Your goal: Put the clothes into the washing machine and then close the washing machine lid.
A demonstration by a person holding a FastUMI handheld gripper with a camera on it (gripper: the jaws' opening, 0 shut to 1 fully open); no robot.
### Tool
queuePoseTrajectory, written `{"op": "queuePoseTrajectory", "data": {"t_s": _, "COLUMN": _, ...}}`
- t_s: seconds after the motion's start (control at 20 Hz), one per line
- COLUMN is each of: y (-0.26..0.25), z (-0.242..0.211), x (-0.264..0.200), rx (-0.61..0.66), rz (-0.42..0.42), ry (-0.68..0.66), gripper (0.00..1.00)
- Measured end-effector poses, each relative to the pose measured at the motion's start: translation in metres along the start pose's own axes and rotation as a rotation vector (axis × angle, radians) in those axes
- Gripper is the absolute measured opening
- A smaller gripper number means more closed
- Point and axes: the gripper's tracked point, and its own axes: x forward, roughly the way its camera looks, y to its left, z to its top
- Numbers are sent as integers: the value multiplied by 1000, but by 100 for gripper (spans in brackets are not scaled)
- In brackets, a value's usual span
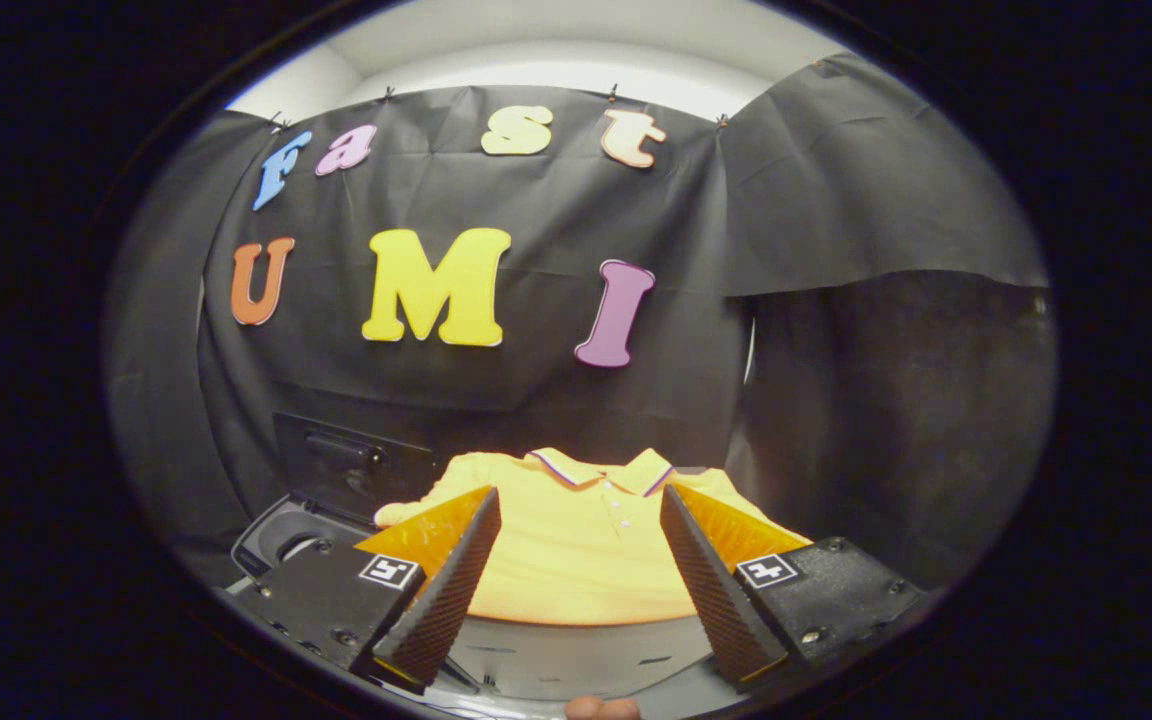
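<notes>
A yellow polo shirt (576, 560) with a striped collar lies flat on a pale surface (576, 655), collar pointing away from me. My gripper (581, 495) hovers over it, open, with the shirt's chest showing between the two fingers and nothing pressed between them. To the left of the shirt sits the dark washing machine (286, 540), its lid (351, 465) raised and leaning back against the black cloth. Part of the machine's opening is hidden behind my left finger.
Black cloth (886, 400) hangs close behind the shirt and along the right side. A fingertip of a person's hand (601, 708) peeks in below the fingers.
</notes>
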Motion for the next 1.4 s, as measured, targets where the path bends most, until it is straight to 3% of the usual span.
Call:
{"op": "queuePoseTrajectory", "data": {"t_s": 0.45, "y": -14, "z": -20, "x": 78, "rx": 34, "rz": 36, "ry": 218, "gripper": 100}}
{"op": "queuePoseTrajectory", "data": {"t_s": 0.85, "y": -16, "z": -49, "x": 129, "rx": -24, "rz": 96, "ry": 438, "gripper": 100}}
{"op": "queuePoseTrajectory", "data": {"t_s": 1.4, "y": -43, "z": -80, "x": 153, "rx": 2, "rz": 35, "ry": 566, "gripper": 100}}
